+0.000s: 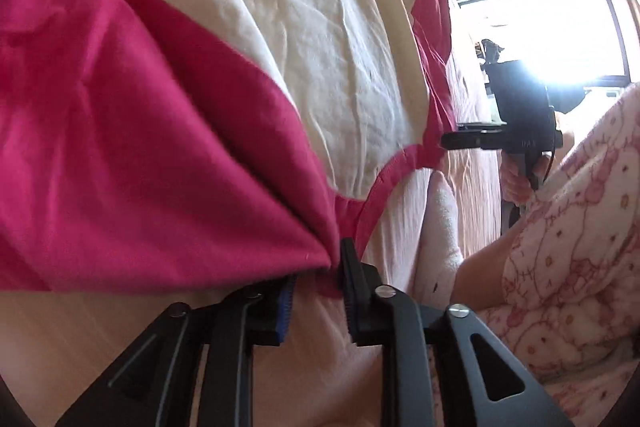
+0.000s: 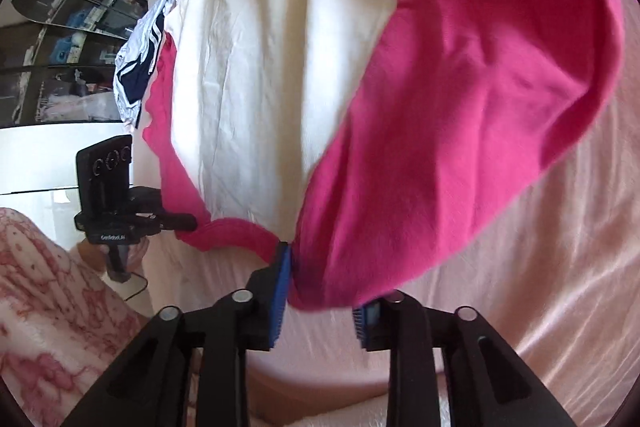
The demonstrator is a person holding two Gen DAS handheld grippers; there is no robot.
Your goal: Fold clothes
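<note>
The left gripper (image 1: 316,291) and the right gripper (image 2: 320,291) each have jaws partly apart with a corner of one magenta garment (image 1: 140,147) bunched between them; whether the pads pinch it I cannot tell. The garment stretches between the two over a cream sheet (image 1: 300,27) on a pale pink bed (image 2: 540,287). A striped navy-and-white garment (image 2: 138,67) lies at the bed's far edge, and a bright window (image 1: 560,31) lights the room.

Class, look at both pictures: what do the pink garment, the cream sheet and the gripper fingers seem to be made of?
Pink garment: soft matte knit, probably cotton jersey; it drapes and has a stitched hem.
Cream sheet: thin matte woven cloth, finely creased.
Fingers of the right gripper: hard black plastic, likely; ribbed blue pads look rubbery, metal pivot pins shine.
</note>
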